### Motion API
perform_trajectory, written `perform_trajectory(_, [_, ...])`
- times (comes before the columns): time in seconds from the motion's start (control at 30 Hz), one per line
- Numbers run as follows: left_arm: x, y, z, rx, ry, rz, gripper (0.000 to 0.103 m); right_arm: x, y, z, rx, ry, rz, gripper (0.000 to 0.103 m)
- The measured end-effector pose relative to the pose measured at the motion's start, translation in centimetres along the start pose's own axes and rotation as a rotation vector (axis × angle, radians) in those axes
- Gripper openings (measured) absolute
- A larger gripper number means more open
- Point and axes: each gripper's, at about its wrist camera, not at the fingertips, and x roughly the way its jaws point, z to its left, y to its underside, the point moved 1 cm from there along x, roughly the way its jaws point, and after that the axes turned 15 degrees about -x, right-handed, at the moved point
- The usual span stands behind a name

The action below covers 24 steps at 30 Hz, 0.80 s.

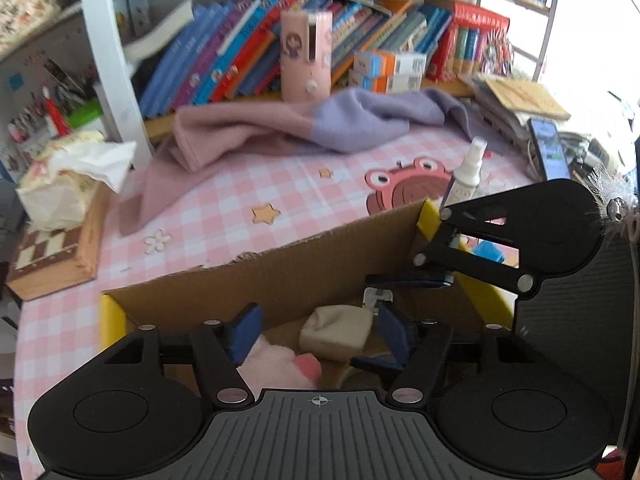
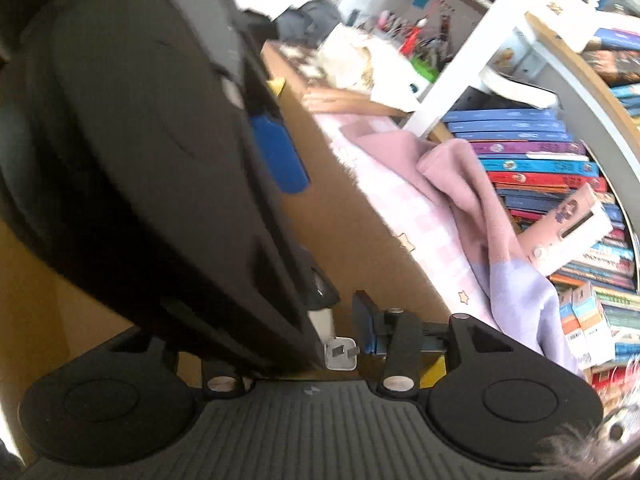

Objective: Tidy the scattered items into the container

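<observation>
A brown cardboard box (image 1: 304, 272) with yellow taped corners stands on the pink checked table. Inside lie a beige pouch (image 1: 336, 330) and a pink plush item (image 1: 276, 364). My left gripper (image 1: 320, 330) is open over the box, its blue pads either side of these items. My right gripper (image 1: 404, 284) reaches in from the right and holds a white plug charger (image 1: 374, 298) above the pouch. In the right wrist view the charger (image 2: 340, 354) sits at the fingertips of the right gripper (image 2: 344, 344), with the left gripper's body (image 2: 140, 140) filling the left side.
A pink and lilac cloth (image 1: 304, 128) lies behind the box. A small spray bottle (image 1: 466, 176) stands near the box's right corner. A phone (image 1: 550, 150), a tissue box (image 1: 60, 188), a chess box (image 1: 52, 256) and a bookshelf (image 1: 280, 48) surround the table.
</observation>
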Motion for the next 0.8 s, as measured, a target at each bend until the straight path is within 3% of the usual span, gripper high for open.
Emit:
perform_trajectory(0.23, [-5.5,1.7,-1.1,-0.022,-0.011,-0.14,0.078,-5.2,1.7,-0.5,0.121,0.037,-0.114,0.049])
perform_trajectory(0.47, [-10.4,4.3,-2.5,-0.055,-0.056,-0.259,0.08,-9.8,2.1,0.0,0.178,0.097,-0.192,0.052])
perform_trajectory(0.8, [-15.7,9.2,-3.7,-0.088,-0.103,-0.345,0.08,-15.3,1.8,4.0,0.245,0.198,-0.271,0.053])
